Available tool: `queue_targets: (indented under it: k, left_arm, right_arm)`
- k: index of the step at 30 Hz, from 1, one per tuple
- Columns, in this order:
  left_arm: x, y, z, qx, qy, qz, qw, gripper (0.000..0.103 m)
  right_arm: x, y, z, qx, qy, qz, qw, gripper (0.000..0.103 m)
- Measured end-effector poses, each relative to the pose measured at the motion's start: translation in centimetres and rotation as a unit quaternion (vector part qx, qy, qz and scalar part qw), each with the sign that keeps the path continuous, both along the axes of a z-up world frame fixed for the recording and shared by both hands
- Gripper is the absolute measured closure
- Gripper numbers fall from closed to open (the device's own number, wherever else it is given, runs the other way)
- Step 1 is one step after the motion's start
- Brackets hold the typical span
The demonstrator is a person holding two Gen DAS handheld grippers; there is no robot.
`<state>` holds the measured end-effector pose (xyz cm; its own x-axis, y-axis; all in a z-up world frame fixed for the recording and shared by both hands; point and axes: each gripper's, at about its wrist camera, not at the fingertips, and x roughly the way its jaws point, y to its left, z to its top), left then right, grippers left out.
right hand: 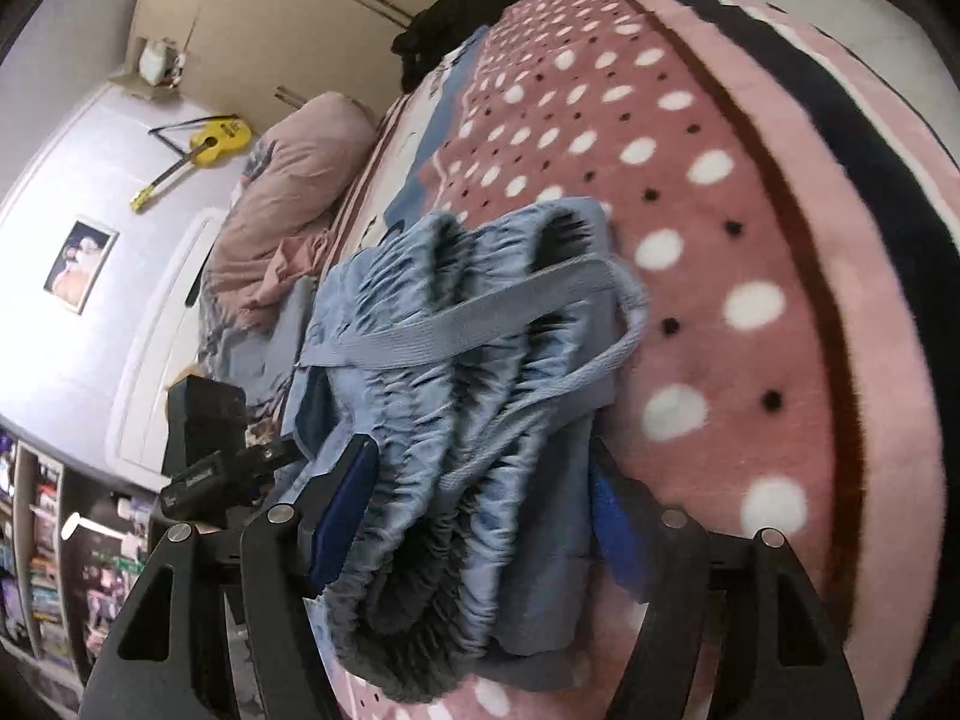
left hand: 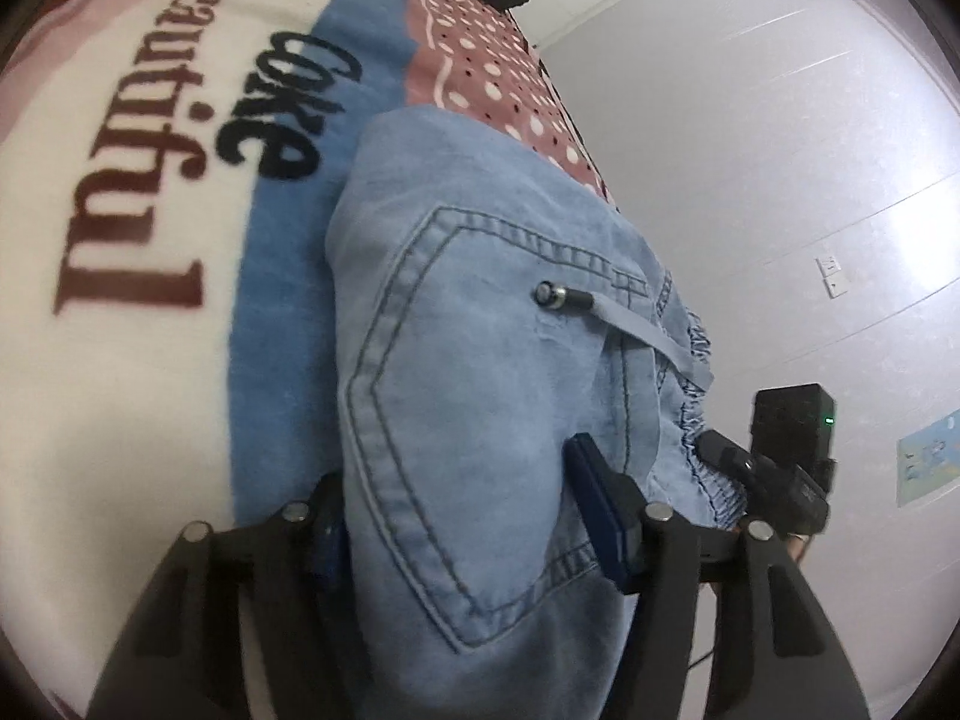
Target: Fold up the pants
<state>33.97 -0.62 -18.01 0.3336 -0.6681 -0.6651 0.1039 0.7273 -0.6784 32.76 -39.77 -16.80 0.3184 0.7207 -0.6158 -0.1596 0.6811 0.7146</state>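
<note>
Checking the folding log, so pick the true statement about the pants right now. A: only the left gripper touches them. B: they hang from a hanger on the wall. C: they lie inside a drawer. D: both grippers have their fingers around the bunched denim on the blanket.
D: the left gripper straddles the pocket side of the pants, and the right gripper straddles the elastic waistband, over the dotted blanket.

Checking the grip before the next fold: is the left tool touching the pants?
Touching. The left wrist view shows the pants bunched between the left tool, its blue pads pressed against the denim.
</note>
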Motion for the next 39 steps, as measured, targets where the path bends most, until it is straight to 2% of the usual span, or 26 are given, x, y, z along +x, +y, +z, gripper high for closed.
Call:
queue_targets:
  k: [1, 3, 6, 9, 15, 22, 28, 31, 34, 39]
  left_arm:
    - [0.0, -0.2, 0.1, 0.006, -0.004, 0.001, 1.0000, 0.057]
    - [-0.2, -0.2, 0.6, 0.010, -0.012, 0.003, 0.9999, 0.069]
    - [-0.9, -0.3, 2.1, 0.018, -0.038, 0.001, 0.9991, 0.078]
    - [-2.0, -0.2, 3.9, 0.029, -0.064, 0.001, 0.9976, 0.082]
    - [-4.3, 3.1, 7.7, 0.049, -0.097, 0.016, 0.9939, 0.082]
    - [-8.2, 12.3, 12.8, 0.073, -0.132, 0.063, 0.9866, 0.082]
    - [-10.4, 21.4, 14.7, 0.113, -0.136, 0.113, 0.9777, 0.082]
    - [-11.4, 27.1, 14.8, 0.128, -0.128, 0.145, 0.9727, 0.082]
    - [-12.6, 32.2, 14.8, 0.158, -0.123, 0.180, 0.9630, 0.082]
    - [-14.3, 40.0, 13.6, 0.183, -0.097, 0.233, 0.9501, 0.082]
  right_arm:
    - [0.0, 0.7, 0.0, -0.008, -0.005, 0.005, 1.000, 0.039]
    - [-0.4, 1.6, 0.6, -0.029, -0.018, 0.007, 0.999, 0.047]
    - [-1.1, 2.4, 1.7, -0.047, -0.035, 0.005, 0.998, 0.059]
    - [-2.1, 3.1, 2.9, -0.062, -0.054, -0.002, 0.997, 0.066]
    - [-4.5, 5.8, 5.8, -0.047, -0.078, -0.001, 0.996, 0.068]
    - [-6.6, 14.0, 10.4, -0.022, -0.119, 0.034, 0.992, 0.069]
    - [-7.6, 24.3, 12.6, -0.004, -0.134, 0.084, 0.987, 0.070]
    - [-8.1, 30.2, 12.8, 0.007, -0.134, 0.116, 0.984, 0.071]
    - [-8.2, 36.3, 12.5, 0.013, -0.130, 0.149, 0.980, 0.071]
    - [-8.1, 45.8, 10.3, 0.021, -0.106, 0.197, 0.974, 0.072]
